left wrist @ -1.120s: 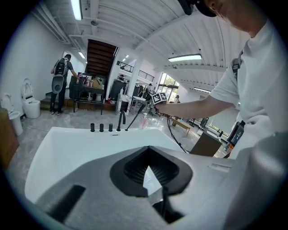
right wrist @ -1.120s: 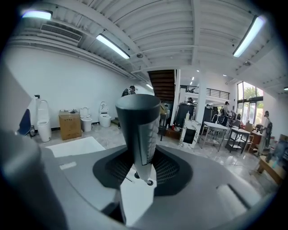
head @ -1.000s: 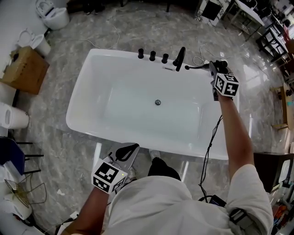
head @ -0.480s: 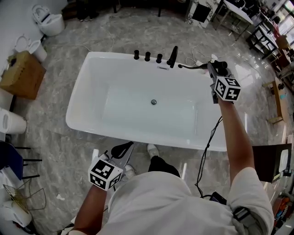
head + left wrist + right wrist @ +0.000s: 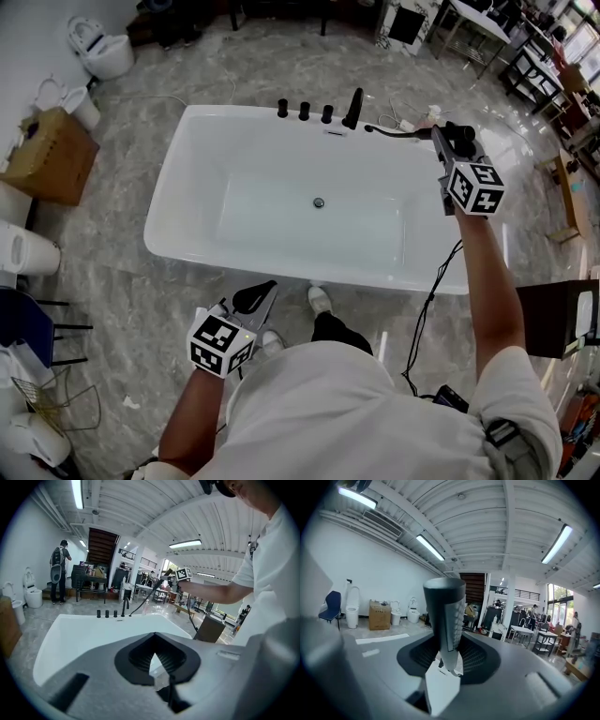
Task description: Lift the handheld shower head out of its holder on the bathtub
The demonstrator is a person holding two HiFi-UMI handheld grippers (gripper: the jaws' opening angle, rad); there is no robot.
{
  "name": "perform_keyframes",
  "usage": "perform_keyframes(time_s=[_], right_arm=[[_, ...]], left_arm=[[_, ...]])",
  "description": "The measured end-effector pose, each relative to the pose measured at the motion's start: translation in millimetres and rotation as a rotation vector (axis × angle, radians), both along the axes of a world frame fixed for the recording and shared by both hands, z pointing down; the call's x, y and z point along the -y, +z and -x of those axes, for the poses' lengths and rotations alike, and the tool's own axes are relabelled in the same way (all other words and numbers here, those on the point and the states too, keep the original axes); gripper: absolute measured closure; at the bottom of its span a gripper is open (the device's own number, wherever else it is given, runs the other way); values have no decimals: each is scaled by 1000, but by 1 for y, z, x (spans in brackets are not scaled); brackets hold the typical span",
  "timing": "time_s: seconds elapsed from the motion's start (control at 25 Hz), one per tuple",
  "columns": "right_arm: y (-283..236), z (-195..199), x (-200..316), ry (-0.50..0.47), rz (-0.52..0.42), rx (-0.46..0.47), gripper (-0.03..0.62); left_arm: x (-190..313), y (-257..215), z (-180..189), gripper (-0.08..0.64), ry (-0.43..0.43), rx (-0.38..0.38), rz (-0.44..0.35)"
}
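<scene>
The black handheld shower head (image 5: 405,132) hangs level above the far right corner of the white bathtub (image 5: 281,264), past the black faucet (image 5: 353,108) and three knobs (image 5: 304,111). My right gripper (image 5: 448,137) is shut on its handle. In the right gripper view the shower head (image 5: 445,606) stands upright between the pads of the right gripper (image 5: 445,656). The left gripper view shows its hose (image 5: 140,603) running from the tub deck up to it. My left gripper (image 5: 257,298) hangs in front of the tub's near wall, its jaws together on nothing, as the left gripper (image 5: 153,660) also shows in its own view.
A cardboard box (image 5: 52,155) and a toilet (image 5: 98,47) stand left of the tub. Tables (image 5: 487,23) and other furniture fill the far right. The person's shoe (image 5: 321,300) is by the tub's near wall. Another person (image 5: 58,571) stands far behind the tub.
My right gripper has risen and drifted right with the shower head, further from the tub deck. The left gripper has shifted a little along the tub's near side.
</scene>
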State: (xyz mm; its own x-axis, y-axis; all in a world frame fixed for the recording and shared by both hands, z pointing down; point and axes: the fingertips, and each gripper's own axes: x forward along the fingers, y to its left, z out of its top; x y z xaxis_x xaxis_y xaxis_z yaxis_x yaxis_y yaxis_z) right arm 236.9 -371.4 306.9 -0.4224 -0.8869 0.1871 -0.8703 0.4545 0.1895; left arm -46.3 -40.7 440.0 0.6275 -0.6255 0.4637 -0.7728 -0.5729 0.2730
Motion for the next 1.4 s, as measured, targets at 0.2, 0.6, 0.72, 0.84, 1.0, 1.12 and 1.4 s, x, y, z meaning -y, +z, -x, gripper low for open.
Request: perform_keyframes(time_s=[0.2, 0.6, 0.72, 0.84, 1.0, 1.12, 1.4], right_arm=[[-13, 3, -32, -5, -13, 5, 449], [-36, 5, -92, -4, -41, 26, 449], [-44, 10, -112, -13, -47, 25, 449], [-51, 16, -129, -25, -52, 21, 449], [-55, 25, -153, -38, -64, 18, 449], [-59, 31, -172, -49, -67, 23, 449], [-76, 53, -200, -87, -71, 9, 449]], left_arm=[[-11, -2, 5, 555, 9, 3, -3], [-26, -7, 5, 555, 48, 2, -19], [-30, -8, 4, 555, 65, 1, -20], [-31, -7, 2, 555, 85, 4, -21], [-35, -4, -4, 555, 118, 6, -20], [-40, -3, -9, 555, 141, 5, -21], [-39, -12, -13, 555, 174, -4, -17]])
